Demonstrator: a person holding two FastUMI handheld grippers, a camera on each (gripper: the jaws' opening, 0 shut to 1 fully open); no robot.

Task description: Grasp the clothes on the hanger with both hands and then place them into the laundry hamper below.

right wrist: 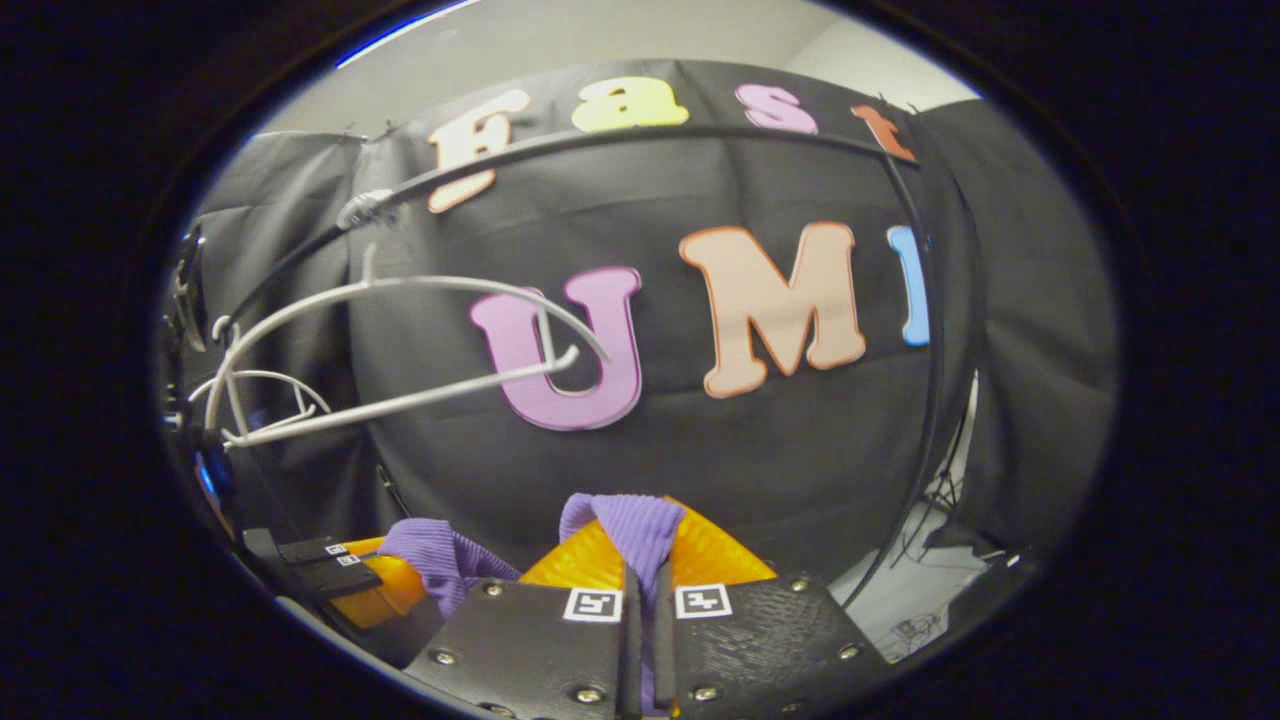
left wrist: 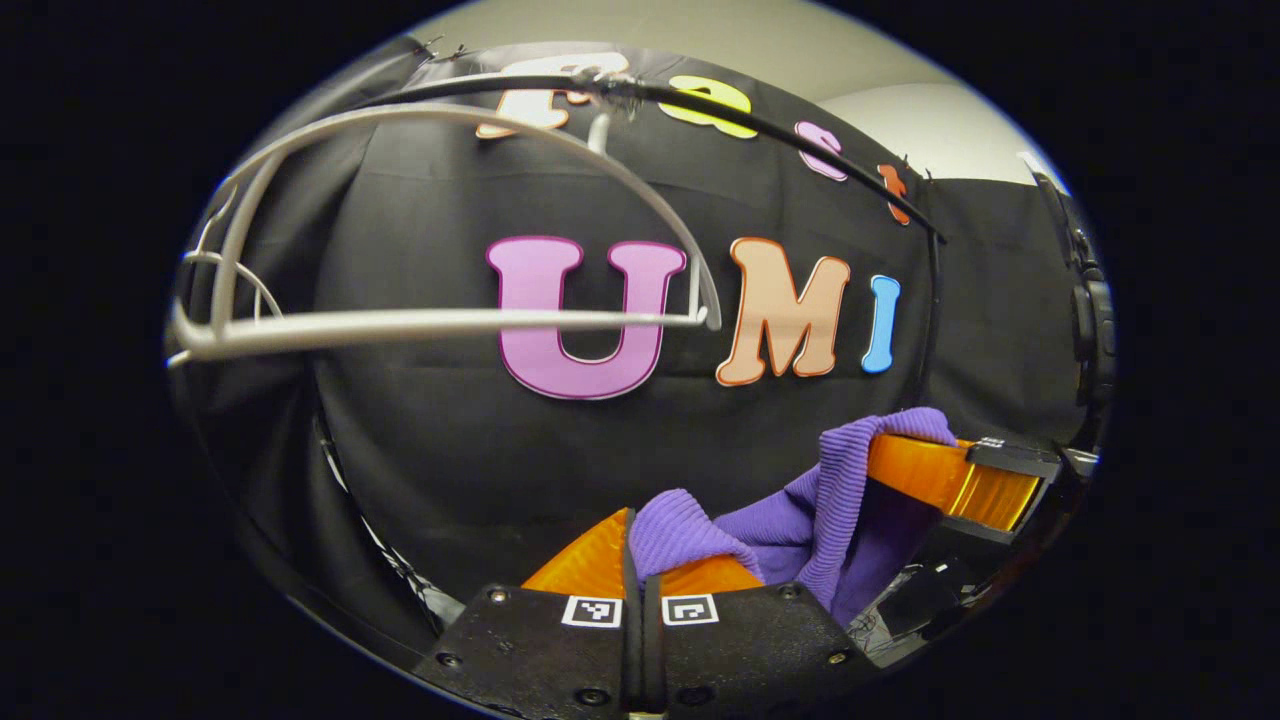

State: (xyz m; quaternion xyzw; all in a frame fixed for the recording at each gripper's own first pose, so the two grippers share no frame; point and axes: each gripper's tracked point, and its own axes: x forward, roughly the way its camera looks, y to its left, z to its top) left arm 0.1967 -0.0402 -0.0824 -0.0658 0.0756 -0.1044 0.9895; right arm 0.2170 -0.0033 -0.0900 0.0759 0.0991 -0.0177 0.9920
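Purple ribbed knit fabric, the garment [left wrist: 800, 510] of the task, is hanging between the two grippers low in both views, well below the hanger. In the left gripper view, the left gripper [left wrist: 641, 560] is sitting at the bottom centre of the frame with its jaws pressed nearly together, and a rounded fold of the purple cloth is bulging up out of the narrow gap between them. From there the cloth is running toward the lower right of the frame, where it is draping over the fingers of the right gripper [left wrist: 950, 470]. The knit is showing fine parallel ribs and soft, sagging folds between the two holds.

In the right gripper view, the right gripper [right wrist: 640, 560] is occupying the bottom centre, its jaws likewise closed to a slit with a strip of the same purple garment [right wrist: 635, 530] pinched between them and rising above them. At the lower left of that frame, another bunch of the cloth is lying over the left gripper [right wrist: 370, 590].

A bare white plastic clothes hanger [left wrist: 420, 322] is hanging from a thin black rail [left wrist: 780, 130] in the upper left of the left gripper view; the hanger [right wrist: 400, 400] is appearing at the middle left of the right gripper view, under the rail [right wrist: 620, 138].
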